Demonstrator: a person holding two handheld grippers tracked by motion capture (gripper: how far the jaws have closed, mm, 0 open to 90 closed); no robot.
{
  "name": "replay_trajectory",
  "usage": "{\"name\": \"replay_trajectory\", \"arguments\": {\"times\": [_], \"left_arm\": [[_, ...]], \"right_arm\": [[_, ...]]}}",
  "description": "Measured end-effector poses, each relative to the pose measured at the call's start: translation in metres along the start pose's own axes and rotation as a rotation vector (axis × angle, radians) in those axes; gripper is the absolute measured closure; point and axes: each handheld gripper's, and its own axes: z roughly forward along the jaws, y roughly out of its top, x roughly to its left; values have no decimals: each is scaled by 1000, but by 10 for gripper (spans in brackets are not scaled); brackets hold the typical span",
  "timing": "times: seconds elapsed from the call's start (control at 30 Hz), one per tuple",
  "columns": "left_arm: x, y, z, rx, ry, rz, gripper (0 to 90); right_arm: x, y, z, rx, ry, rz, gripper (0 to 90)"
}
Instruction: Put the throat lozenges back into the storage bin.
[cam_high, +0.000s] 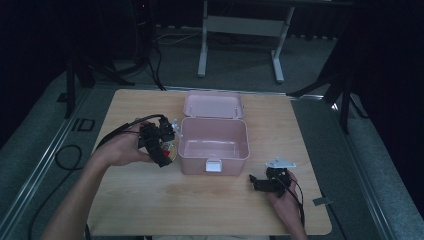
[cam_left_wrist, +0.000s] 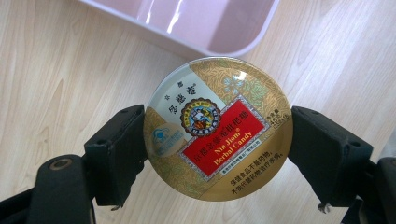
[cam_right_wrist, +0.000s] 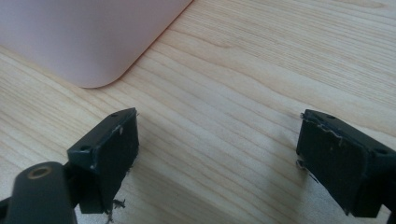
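High view: my left hand-held gripper (cam_high: 167, 147) holds a round gold-and-red candy tin (cam_high: 171, 151) just beside the open pink plastic box (cam_high: 214, 155). Left gripper view: jaws pinch the tin's (cam_left_wrist: 218, 128) rim above the wooden surface (cam_left_wrist: 60, 65). Right gripper view: my right hand-held gripper (cam_right_wrist: 217, 154) stands spread, empty, near the box (cam_right_wrist: 84, 37).

The table (cam_high: 150, 200) is made of light wood with soft lines running through it. Its corners are round. A pink box (cam_high: 214, 145) sits right on the table, a bit behind the middle. The box is open. Its lid (cam_high: 213, 105) lies flat on the wood behind it, still joined to the box. A small white latch (cam_high: 213, 165) is on the front wall of the box. The table stands on a grey floor (cam_high: 380, 165). A black cable (cam_high: 67, 157) lies in a loop on the floor to the left of the table.
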Motion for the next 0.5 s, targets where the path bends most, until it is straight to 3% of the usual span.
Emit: {"name": "replay_trajectory", "arguments": {"times": [0.1,0.5], "left_arm": [[0,4,-1,-6,16,3,219],[1,22,0,-18,-2,22,219]], "right_arm": [[0,0,0,0,0,0,127],[0,0,0,1,1,0,127]]}}
